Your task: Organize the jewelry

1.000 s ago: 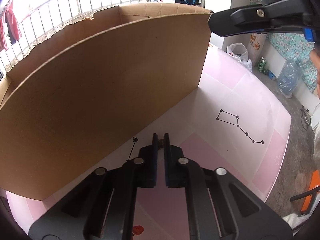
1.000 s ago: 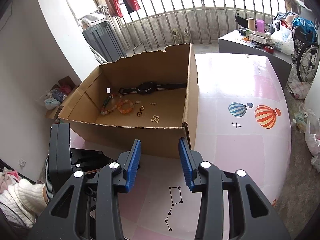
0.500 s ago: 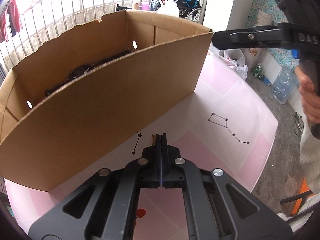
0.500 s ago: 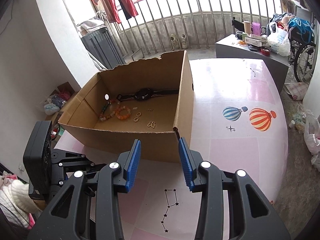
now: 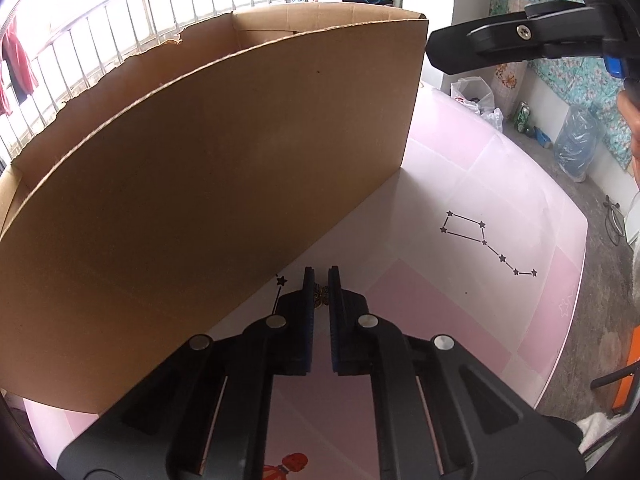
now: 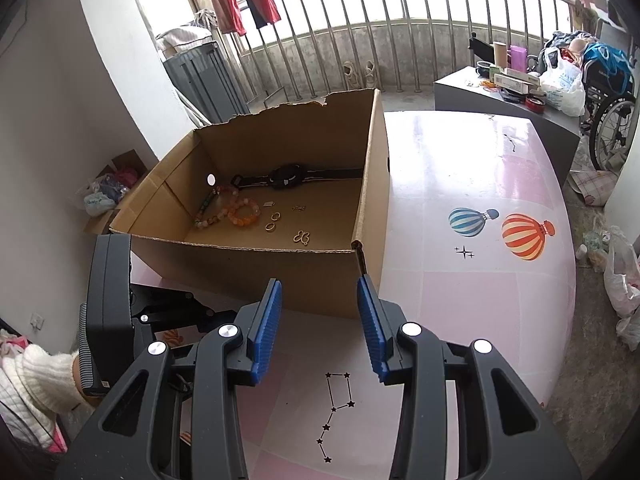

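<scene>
My left gripper (image 5: 320,276) is low over the pink table (image 5: 460,320), close to the near wall of the cardboard box (image 5: 200,160). Its jaws stand narrowly apart, pressed on a small gold ornament (image 5: 320,295). In the right wrist view my right gripper (image 6: 319,292) hangs open and empty above the table, in front of the box's near right corner (image 6: 320,280). Inside the box lie a black watch (image 6: 286,178), bead bracelets (image 6: 240,212), gold rings (image 6: 274,222) and a gold butterfly charm (image 6: 302,237).
One finger of the right gripper (image 5: 480,50) reaches in at the left wrist view's top right. A hand in a white sleeve (image 6: 36,384) holds the left gripper's body. Balloon prints (image 6: 524,236) mark bare table to the right. A grey cabinet (image 6: 500,100) stands behind.
Half a second ago the left view looked into the box with the jaws fully together; now it sits lower by the box wall with a narrow gap around the ornament. The right gripper has not moved.
</scene>
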### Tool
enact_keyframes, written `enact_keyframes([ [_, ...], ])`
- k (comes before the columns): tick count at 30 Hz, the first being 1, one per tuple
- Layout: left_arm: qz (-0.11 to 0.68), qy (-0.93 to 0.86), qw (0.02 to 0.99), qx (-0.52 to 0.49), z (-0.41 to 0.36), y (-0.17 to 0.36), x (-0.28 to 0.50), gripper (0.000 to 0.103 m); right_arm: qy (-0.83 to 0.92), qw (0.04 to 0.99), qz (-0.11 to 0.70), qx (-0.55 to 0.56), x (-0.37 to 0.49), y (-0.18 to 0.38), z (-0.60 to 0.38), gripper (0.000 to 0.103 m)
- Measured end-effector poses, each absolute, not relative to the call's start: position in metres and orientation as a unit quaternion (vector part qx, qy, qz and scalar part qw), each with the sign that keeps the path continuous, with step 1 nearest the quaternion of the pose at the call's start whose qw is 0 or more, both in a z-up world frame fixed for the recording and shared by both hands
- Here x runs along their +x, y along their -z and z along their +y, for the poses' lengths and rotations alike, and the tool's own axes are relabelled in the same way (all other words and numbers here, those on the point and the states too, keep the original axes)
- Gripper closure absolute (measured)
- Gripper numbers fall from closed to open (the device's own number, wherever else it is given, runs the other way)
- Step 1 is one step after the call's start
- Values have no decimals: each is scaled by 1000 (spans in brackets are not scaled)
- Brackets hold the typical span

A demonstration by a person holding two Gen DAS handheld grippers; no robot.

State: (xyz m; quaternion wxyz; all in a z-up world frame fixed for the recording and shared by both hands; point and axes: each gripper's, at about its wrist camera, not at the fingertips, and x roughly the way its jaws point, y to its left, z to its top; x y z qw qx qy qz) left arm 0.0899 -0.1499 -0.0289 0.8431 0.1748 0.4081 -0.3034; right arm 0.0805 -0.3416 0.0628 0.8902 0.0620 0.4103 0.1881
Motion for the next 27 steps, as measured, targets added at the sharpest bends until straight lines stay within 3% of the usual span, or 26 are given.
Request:
enact_keyframes([
  [2, 413, 305, 841, 171, -149, 27, 89, 103, -189, 890, 410, 62, 81, -63, -341, 64],
  [10, 415, 312, 841, 152, -148, 7, 86, 103, -189, 893, 402, 73, 80, -65, -344, 64],
  [11, 419, 312, 840, 148, -147, 9, 88, 99, -189, 893, 403, 75, 81, -64, -344, 64],
  [13, 420, 305, 842, 146, -145, 14, 90, 70, -190, 891, 405, 78, 81, -63, -344, 64],
  [15, 422, 307, 841, 144, -152, 23, 94, 69, -191, 890, 407, 77, 80, -61, -343, 64],
  [17, 401, 306, 847, 169, -154, 32, 91, 76, -190, 889, 410, 72, 80, -60, -341, 64],
  [19, 405, 309, 843, 172, -162, 33, 89, 103, -192, 888, 413, 69, 79, -60, -340, 64],
  [27, 409, 314, 838, 177, -166, 36, 88, 103, -194, 891, 405, 67, 74, -66, -339, 64],
])
